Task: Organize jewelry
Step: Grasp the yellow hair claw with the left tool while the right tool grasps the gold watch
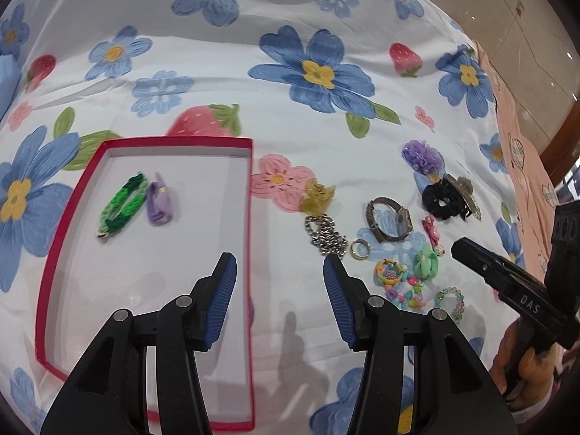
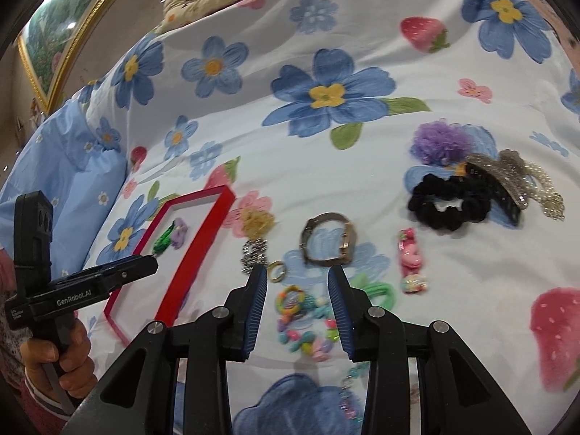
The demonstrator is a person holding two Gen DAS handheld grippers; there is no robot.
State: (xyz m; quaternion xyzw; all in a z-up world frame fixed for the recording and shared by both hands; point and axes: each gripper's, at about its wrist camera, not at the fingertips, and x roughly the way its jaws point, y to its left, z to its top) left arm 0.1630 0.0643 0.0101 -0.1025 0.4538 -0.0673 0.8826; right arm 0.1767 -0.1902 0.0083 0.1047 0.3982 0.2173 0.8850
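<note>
Nearest in the left wrist view, the left gripper (image 1: 280, 264) hangs with its blue-padded jaws apart and nothing between them, straddling the right wall of the shallow red-rimmed white box (image 1: 250, 217) that lies on the flower-and-strawberry printed bedsheet (image 1: 326, 116). In the right wrist view the right gripper (image 2: 298, 276) is likewise parted and empty, poised just above the pastel beaded bracelet (image 2: 308, 337) and near the small gold ring (image 2: 277, 271). To the right of the box the loose pieces lie close together: the silver chain bracelet (image 1: 326, 235), the metal-band wristwatch (image 1: 389, 219), the mint green hair tie (image 1: 426, 259) and the pink hair clip (image 2: 411, 259). Farther off sit the black velvet scrunchie (image 2: 449, 197), the rhinestone claw clip (image 2: 507, 174) and the purple chiffon flower (image 2: 442, 141). At the far left end of the box the green braided bracelet (image 1: 121, 204) and the lilac fabric clip (image 1: 161, 199) already rest side by side. The sorting looks early on, with the hands between placements. The next move likely calls for lowering the right gripper onto one small piece, closing gently, and carrying it left over the box wall.
</note>
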